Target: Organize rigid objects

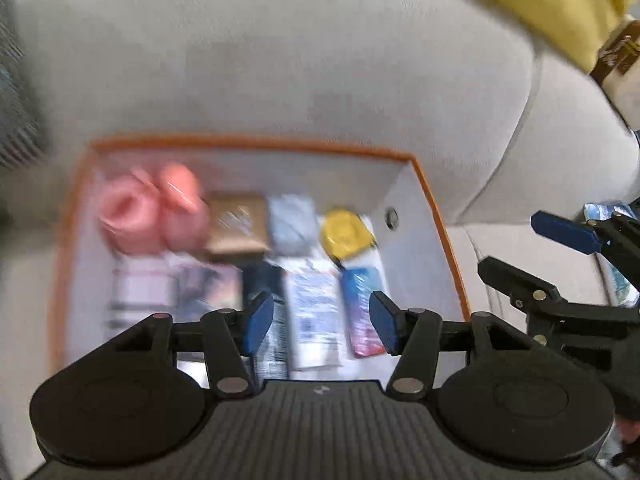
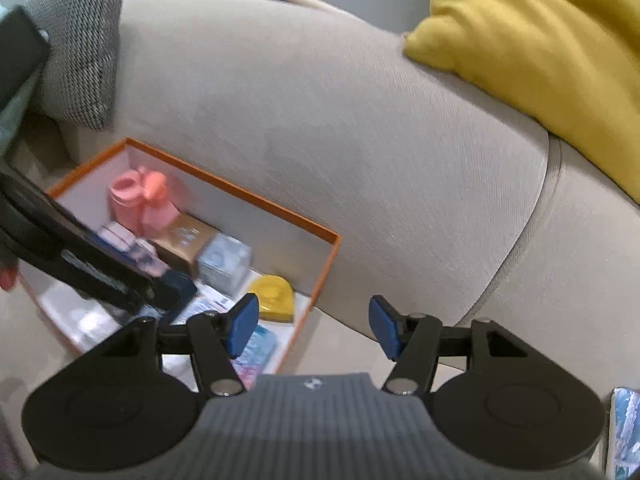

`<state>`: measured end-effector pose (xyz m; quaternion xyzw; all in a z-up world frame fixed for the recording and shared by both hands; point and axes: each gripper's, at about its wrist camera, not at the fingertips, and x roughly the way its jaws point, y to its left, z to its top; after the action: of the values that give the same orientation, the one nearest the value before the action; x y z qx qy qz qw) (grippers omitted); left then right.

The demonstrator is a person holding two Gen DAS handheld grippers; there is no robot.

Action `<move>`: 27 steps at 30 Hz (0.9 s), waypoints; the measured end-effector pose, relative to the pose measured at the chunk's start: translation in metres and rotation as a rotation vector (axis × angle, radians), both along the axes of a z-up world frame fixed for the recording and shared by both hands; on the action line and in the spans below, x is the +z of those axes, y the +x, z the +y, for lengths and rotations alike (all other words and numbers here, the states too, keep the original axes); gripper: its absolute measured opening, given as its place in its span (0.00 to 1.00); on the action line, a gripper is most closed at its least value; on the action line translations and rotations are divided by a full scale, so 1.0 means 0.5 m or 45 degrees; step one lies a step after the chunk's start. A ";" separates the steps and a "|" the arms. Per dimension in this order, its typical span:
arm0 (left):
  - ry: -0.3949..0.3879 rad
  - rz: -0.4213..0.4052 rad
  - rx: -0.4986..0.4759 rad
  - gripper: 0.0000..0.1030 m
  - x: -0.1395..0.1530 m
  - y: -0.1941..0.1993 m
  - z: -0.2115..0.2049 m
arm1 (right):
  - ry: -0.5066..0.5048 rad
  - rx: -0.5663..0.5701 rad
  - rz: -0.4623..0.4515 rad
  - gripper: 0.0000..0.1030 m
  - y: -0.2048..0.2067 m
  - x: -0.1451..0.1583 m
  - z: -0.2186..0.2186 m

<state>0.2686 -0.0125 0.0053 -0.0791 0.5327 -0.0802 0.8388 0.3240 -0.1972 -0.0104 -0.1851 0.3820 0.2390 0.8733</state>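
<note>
Left wrist: box [image 1: 436, 216] beneath spread, empty left gripper [image 1: 320, 324] jaws

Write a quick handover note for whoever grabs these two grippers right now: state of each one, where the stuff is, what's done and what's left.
Left gripper: open, empty, hovering over the orange-rimmed box.
Right gripper: open, empty, over the sofa seat just right of the box.
In the box: pink bottle, brown box, pale blue box, yellow case, several flat packs along the near side.
Left: a blue printed pack lies outside, at the right gripper's lower right; probably next in.
Left view is blurred, so check the packs.
</note>
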 end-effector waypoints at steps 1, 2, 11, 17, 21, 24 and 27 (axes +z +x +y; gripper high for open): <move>0.030 -0.051 0.000 0.64 0.027 -0.017 0.011 | 0.020 -0.011 0.012 0.61 -0.008 0.011 0.002; 0.057 -0.102 0.001 0.65 0.045 -0.033 0.021 | 0.045 -0.024 0.028 0.61 -0.019 0.024 0.005; 0.220 -0.478 0.123 0.83 0.177 -0.179 0.095 | 0.336 -0.182 0.114 0.73 -0.105 0.105 0.022; 0.368 -0.690 0.181 0.95 0.213 -0.281 0.090 | 0.464 -0.269 -0.024 0.85 -0.197 0.113 0.040; 0.465 -0.759 0.234 0.96 0.192 -0.323 0.075 | 0.477 -0.315 -0.101 0.87 -0.246 0.097 0.049; 0.379 -0.735 0.264 1.00 0.172 -0.335 0.087 | 0.483 -0.353 -0.125 0.88 -0.271 0.070 0.048; 0.341 -0.696 0.292 1.00 0.137 -0.332 0.095 | 0.459 -0.377 -0.115 0.88 -0.278 0.033 0.052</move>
<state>0.1025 0.0350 0.0738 -0.0029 0.2811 0.0673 0.9573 0.1852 -0.1711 0.0062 0.0213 0.3167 0.1640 0.9340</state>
